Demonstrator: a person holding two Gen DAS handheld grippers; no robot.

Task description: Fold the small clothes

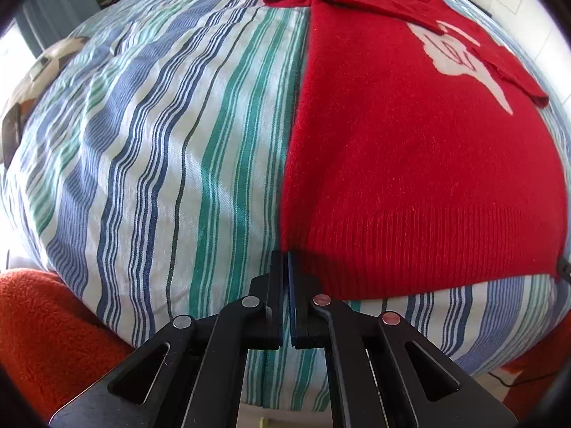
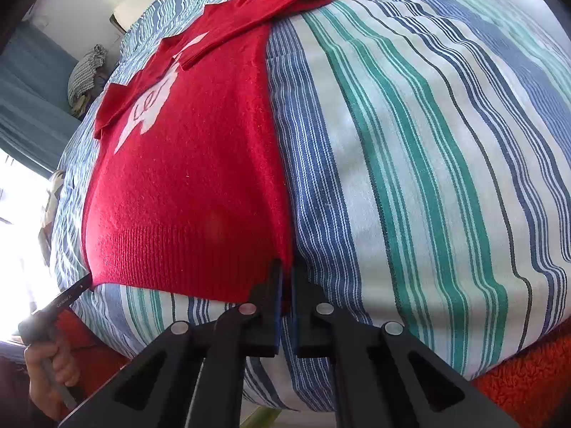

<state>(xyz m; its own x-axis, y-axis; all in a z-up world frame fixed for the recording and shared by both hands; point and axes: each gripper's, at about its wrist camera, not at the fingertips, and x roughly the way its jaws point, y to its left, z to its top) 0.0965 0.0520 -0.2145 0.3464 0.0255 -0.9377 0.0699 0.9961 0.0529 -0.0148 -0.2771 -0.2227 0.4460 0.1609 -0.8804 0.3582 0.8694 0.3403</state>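
A red knit sweater [image 1: 410,149] with a white print lies flat on the striped bedspread [image 1: 160,149], both sleeves folded across its chest. My left gripper [image 1: 286,260] is shut at the sweater's near left hem corner; I cannot tell whether it pinches the fabric. In the right wrist view the sweater [image 2: 185,185] fills the left half. My right gripper [image 2: 285,271] is shut on the sweater's near right hem corner, red cloth showing between the pads. The left gripper's tip [image 2: 76,287] touches the other hem corner there.
The bedspread [image 2: 410,149] covers the bed to the right of the sweater. An orange fleece blanket [image 1: 50,335] hangs below the bed's near edge. A football-print cushion [image 1: 39,75] lies far left. A bundle of checked cloth [image 2: 85,71] lies by the far wall.
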